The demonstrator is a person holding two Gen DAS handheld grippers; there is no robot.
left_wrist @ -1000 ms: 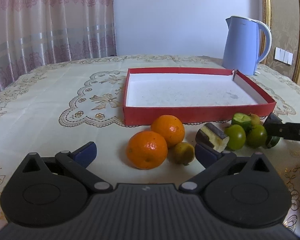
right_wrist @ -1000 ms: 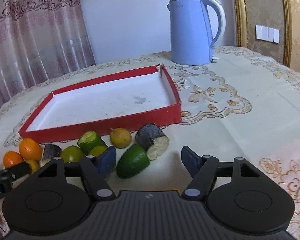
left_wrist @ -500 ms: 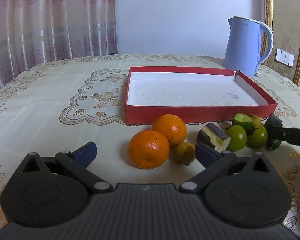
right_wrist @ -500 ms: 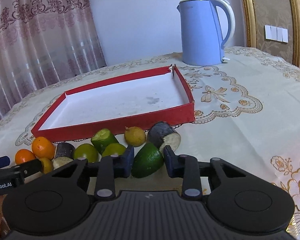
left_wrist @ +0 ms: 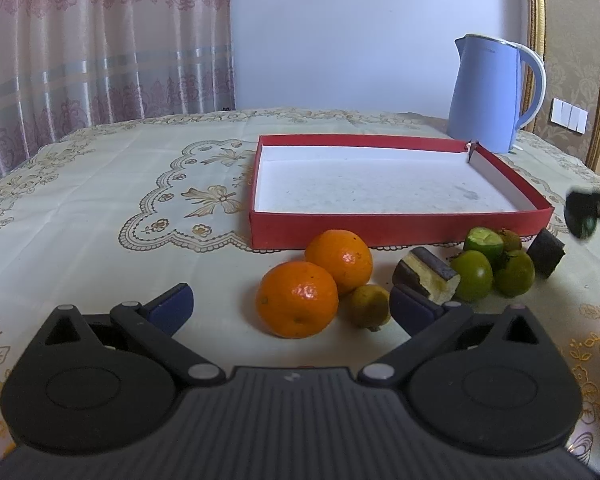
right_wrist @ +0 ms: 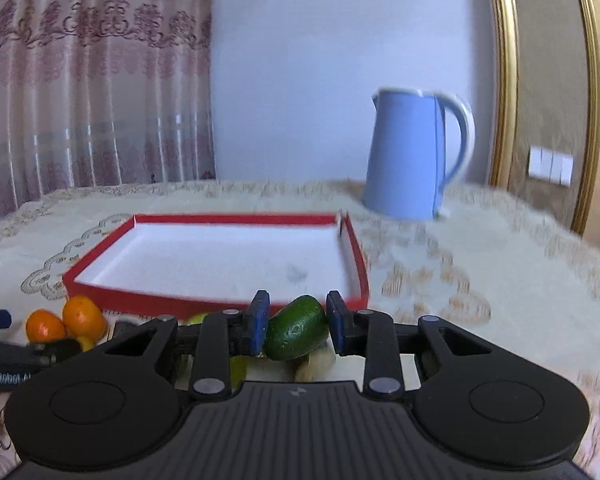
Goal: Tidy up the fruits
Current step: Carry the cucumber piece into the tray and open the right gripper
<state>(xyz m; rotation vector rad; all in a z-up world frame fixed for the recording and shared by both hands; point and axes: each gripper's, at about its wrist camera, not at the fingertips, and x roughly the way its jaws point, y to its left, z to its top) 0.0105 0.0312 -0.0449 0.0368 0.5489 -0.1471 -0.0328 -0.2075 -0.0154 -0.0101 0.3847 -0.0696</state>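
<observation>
The dark green, oval avocado-like fruit (right_wrist: 297, 329) sat clamped between the blue pads of the right gripper (right_wrist: 296, 324), whose jaws had just closed on it, lifted clear of the embroidered cream tablecloth (right_wrist: 480, 272) just in front of the near wall of the shallow red cardboard tray with a white floor (right_wrist: 216, 302). The left gripper (left_wrist: 290, 306) hung wide open and empty near the table's front edge, with two round oranges (left_wrist: 298, 299), a small yellow-brown fruit (left_wrist: 369, 306), a cut dark-skinned piece (left_wrist: 426, 274) and round green fruits (left_wrist: 472, 275) lined along the tray's near wall. A light blue electric kettle (left_wrist: 488, 94) stood beyond the tray's far right corner.
</observation>
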